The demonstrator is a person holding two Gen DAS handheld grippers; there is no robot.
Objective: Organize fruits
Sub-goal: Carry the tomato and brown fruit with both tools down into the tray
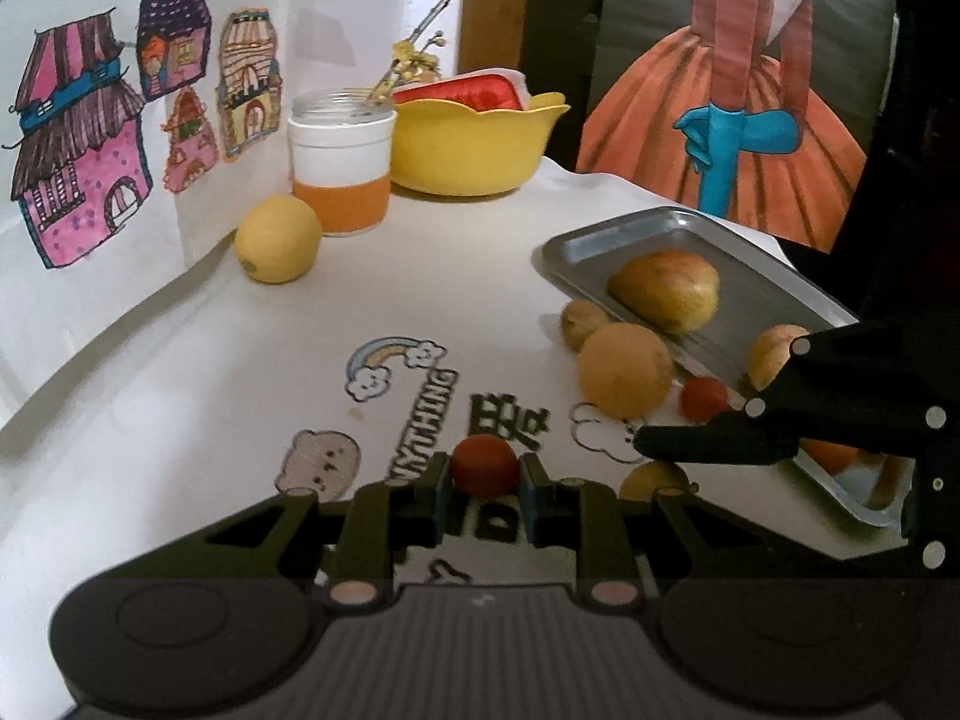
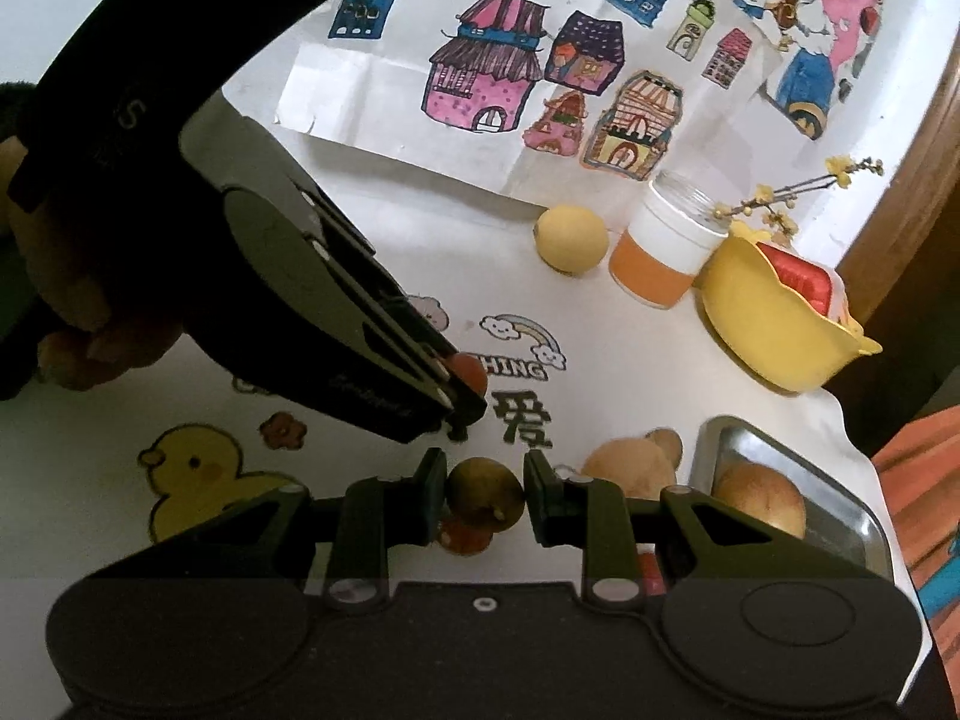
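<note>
At lower centre, the left tool (image 1: 485,474) pinches a small red fruit (image 1: 483,465); the right tool (image 2: 485,495) brackets a brownish fruit (image 2: 485,495), contact unclear. Round fruit may slip, rolling off the table (image 1: 300,360).

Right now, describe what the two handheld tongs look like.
Both are matte black plastic. The left tongs have two angular fingers with blue pads, triangular cut-outs, silver pivot pins and a ribbed grey body with round side caps. The right tongs match, with dark pads. Seen from the left camera, white round studs dot their side.
</note>
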